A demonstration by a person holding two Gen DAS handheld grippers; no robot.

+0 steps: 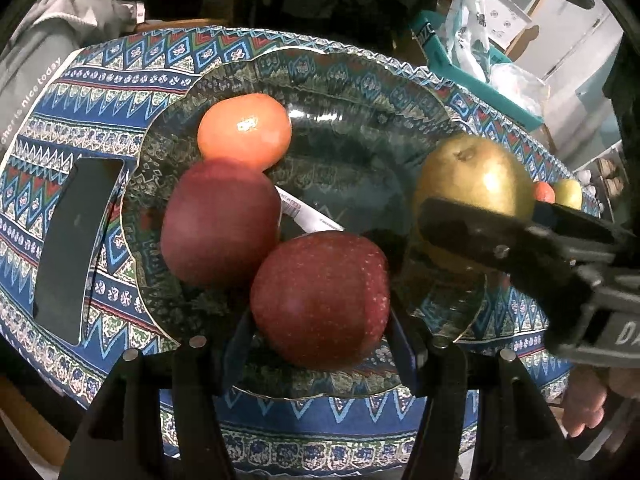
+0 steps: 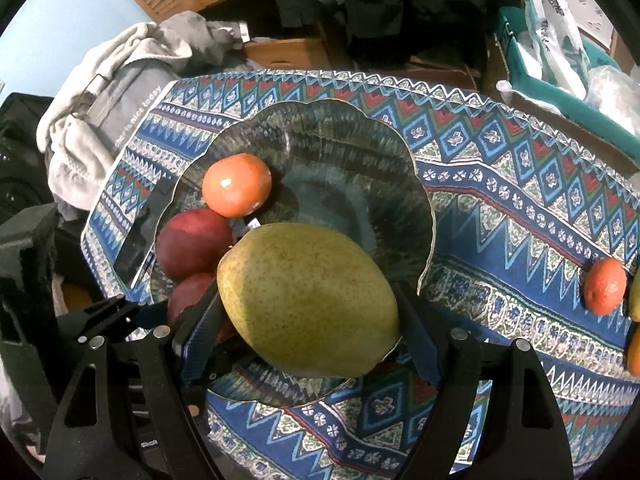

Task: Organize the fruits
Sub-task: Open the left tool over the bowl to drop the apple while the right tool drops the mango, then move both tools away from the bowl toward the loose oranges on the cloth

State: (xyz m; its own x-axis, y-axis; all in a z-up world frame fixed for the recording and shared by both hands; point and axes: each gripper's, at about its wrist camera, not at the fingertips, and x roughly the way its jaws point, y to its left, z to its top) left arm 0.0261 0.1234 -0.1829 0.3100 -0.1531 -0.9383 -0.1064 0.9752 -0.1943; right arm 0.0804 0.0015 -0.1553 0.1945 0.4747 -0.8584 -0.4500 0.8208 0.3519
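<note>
Left gripper (image 1: pixel 320 344): jaws clamped on a red apple (image 1: pixel 320 300), carried low over the near rim of the glass plate (image 1: pixel 360 76), likely to set it by its kind.

Right gripper (image 2: pixel 308 320): jaws closed around a green pear (image 2: pixel 308 300), same plate.

Beyond the left jaws: second apple (image 1: pixel 220 224), then a tangerine (image 1: pixel 245 130).

Far right of the right jaws, loose tangerine on the cloth (image 2: pixel 604 286), waiting.

Bowl's (image 2: pixel 420 184) far half free

My two views are dim and soft, with small glare on the orange (image 1: pixel 245 131) and dark, curved fisheye edges.
</note>
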